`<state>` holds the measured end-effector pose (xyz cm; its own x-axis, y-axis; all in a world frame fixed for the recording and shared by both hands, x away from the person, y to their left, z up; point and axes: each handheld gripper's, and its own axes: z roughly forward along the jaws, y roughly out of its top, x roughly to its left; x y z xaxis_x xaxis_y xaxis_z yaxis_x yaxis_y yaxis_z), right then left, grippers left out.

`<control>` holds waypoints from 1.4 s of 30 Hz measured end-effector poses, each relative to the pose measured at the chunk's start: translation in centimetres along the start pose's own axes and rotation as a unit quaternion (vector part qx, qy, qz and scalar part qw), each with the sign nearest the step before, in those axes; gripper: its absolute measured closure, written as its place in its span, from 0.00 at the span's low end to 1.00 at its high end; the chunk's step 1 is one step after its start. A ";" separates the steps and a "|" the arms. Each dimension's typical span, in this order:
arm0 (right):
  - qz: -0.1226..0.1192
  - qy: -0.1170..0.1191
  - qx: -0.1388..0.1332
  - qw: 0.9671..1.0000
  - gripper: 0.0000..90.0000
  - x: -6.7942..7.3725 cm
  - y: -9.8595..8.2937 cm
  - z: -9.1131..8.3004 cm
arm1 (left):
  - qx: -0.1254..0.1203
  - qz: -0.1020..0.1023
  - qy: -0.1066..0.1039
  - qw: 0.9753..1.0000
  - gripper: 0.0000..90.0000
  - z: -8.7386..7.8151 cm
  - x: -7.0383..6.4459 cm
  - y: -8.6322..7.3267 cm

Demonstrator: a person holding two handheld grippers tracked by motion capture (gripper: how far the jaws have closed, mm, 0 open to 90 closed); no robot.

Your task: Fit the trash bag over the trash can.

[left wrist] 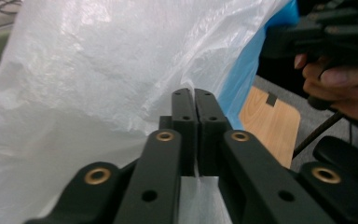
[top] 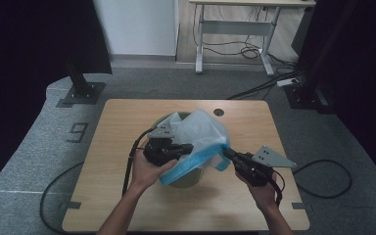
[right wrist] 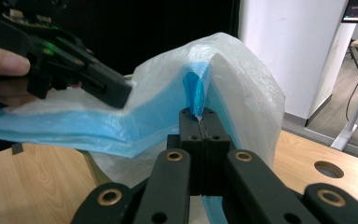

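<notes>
A thin white plastic bag [top: 200, 129] with a blue rim [top: 188, 164] is held over a green bin [top: 186, 178] on the table. My left gripper [top: 188, 148] is shut on the bag's white film [left wrist: 98, 70], its jaws pressed together with plastic between them [left wrist: 195, 100]. My right gripper [top: 227, 152] is shut on the blue rim [right wrist: 196, 88], pinched at the jaw tips [right wrist: 200, 119]. The bag is stretched between the two grippers. The other gripper [right wrist: 74, 60] and a hand appear at the upper left of the right gripper view.
The wooden table [top: 127, 117] has a round cable hole [top: 219, 112] near its far edge. Cables [top: 323, 181] trail over the grey carpet. A white desk frame [top: 235, 34] stands at the back, black stands at both sides.
</notes>
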<state>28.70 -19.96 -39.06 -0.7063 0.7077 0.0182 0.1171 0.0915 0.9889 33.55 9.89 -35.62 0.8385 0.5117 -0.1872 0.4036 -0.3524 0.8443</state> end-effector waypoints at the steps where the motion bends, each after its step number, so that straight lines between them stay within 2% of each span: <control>1: 0.000 -0.001 -0.001 1.000 0.96 0.0 -0.1 0.0 | -0.003 -0.004 -0.001 1.000 0.99 0.0 0.1 0.0; 2: 0.003 -0.002 -0.002 1.000 0.92 -0.1 -0.1 0.0 | -0.003 -0.004 -0.001 1.000 1.00 0.0 0.1 0.0; 4: 0.011 -0.006 -0.004 1.000 0.83 -0.1 -0.3 -0.2 | -0.009 -0.018 -0.008 1.000 1.00 0.0 0.5 0.1; 6: 0.013 -0.009 -0.005 1.000 0.81 0.0 -0.3 -0.4 | -0.010 -0.021 -0.009 1.000 1.00 0.0 0.6 0.1; 9: 0.012 -0.013 -0.014 1.000 0.80 0.3 -0.7 -1.5 | -0.014 -0.024 -0.012 1.000 1.00 0.1 0.7 0.0; 11: 0.020 -0.015 -0.016 1.000 0.79 0.5 -1.2 -2.4 | -0.016 -0.027 -0.014 0.999 1.00 0.1 0.8 0.0; 15: 0.027 -0.003 -0.016 0.999 0.79 1.0 -1.8 -2.7 | -0.021 -0.037 -0.018 0.999 1.00 0.0 1.0 0.0; 21: 0.024 0.023 -0.003 0.999 0.80 1.7 -2.2 -1.5 | -0.021 -0.041 -0.023 0.999 1.00 0.0 1.0 0.1; 26: 0.023 0.005 0.002 1.000 0.78 1.2 -2.4 0.1 | -0.023 -0.036 -0.028 0.999 1.00 0.0 1.0 0.2; 29: 0.025 0.004 -0.005 1.000 0.77 1.0 -2.1 0.7 | -0.027 -0.031 -0.028 0.999 1.00 0.0 0.9 0.1; 33: 0.034 0.003 -0.016 0.999 0.77 0.8 -1.7 0.9 | -0.032 -0.024 -0.023 0.999 1.00 -0.2 0.6 0.1; 34: 0.032 -0.003 -0.017 0.999 0.77 0.8 -1.6 0.9 | -0.036 -0.024 -0.022 0.999 1.00 -0.3 0.5 0.1; 35: 0.015 -0.018 -0.012 1.000 0.77 0.9 -1.4 1.0 | -0.039 -0.025 -0.019 0.999 1.00 -0.4 0.5 0.1; 38: 0.011 -0.015 -0.009 1.000 0.78 1.0 -1.6 1.0 | -0.038 -0.025 -0.017 0.999 1.00 -0.5 0.6 0.2; 42: 0.022 -0.014 -0.017 1.000 0.79 0.6 -1.6 1.1 | -0.030 -0.021 -0.018 0.999 1.00 -0.3 0.5 0.1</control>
<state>28.83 -18.89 -40.76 -0.6808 0.7302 0.0573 0.1230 0.0368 0.9917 33.91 10.36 -35.51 0.8346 0.4957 -0.2402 0.4168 -0.2833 0.8637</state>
